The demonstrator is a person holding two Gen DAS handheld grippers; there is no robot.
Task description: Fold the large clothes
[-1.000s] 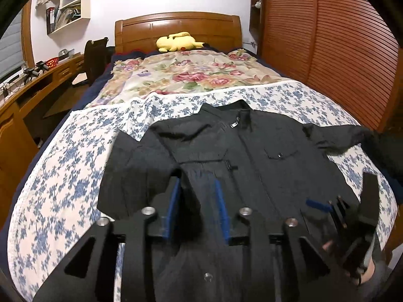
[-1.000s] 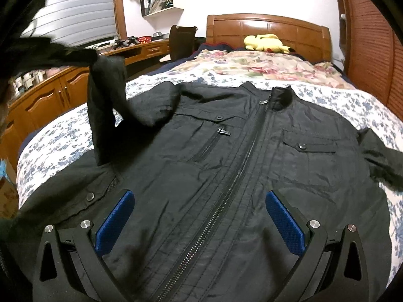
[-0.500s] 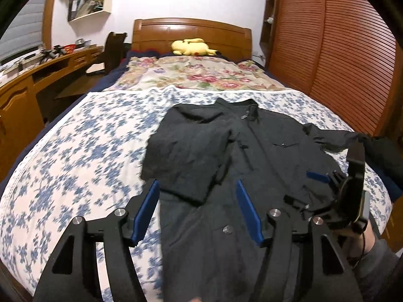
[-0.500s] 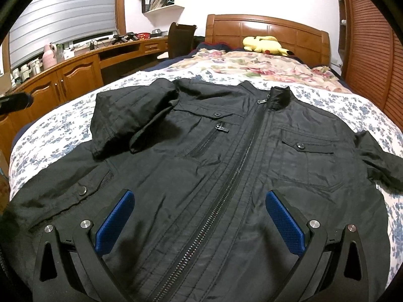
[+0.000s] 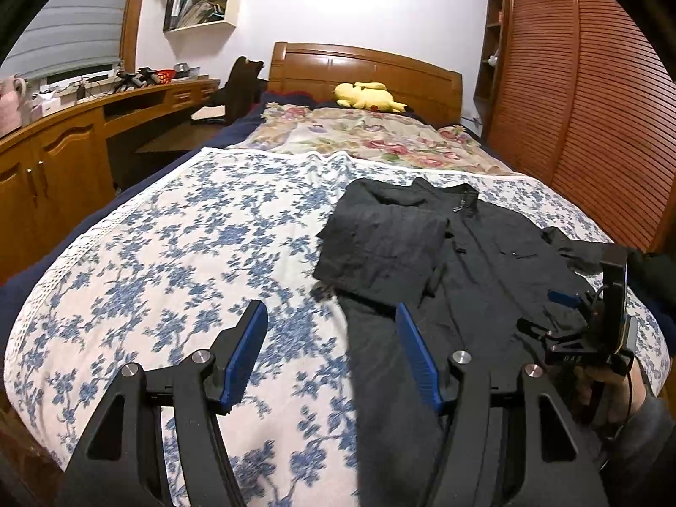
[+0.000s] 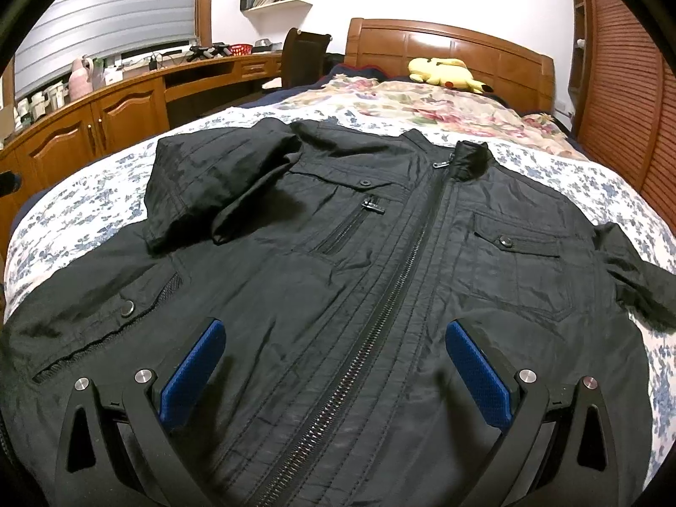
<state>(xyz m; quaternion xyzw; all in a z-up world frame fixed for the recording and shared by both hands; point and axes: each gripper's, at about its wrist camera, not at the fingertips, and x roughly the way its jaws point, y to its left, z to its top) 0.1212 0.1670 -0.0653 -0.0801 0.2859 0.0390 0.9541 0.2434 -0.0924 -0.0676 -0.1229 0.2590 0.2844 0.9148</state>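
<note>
A black zip-up jacket [image 6: 380, 274] lies front up on the blue-flowered bedspread [image 5: 169, 262]. One sleeve [image 6: 203, 194] is folded in across its chest. The other sleeve [image 6: 633, 270] still stretches out to the right. My left gripper [image 5: 329, 325] is open and holds nothing. It hovers over the jacket's left edge [image 5: 380, 338] and the bedspread beside it. My right gripper [image 6: 333, 338] is open just above the jacket's lower front, astride the zip. In the left wrist view, the right gripper [image 5: 587, 317] appears at the far right, held by a hand.
A yellow plush toy [image 5: 367, 95] and a floral quilt [image 5: 372, 139] lie near the wooden headboard [image 5: 363, 67]. A long wooden desk [image 5: 63, 148] with a chair [image 5: 241, 88] runs along the left. Slatted wardrobe doors [image 5: 591, 105] stand close on the right.
My left gripper let go of the sleeve, which now lies folded on the jacket's chest. The gripper opened and drew back to the left. My right gripper stayed put.
</note>
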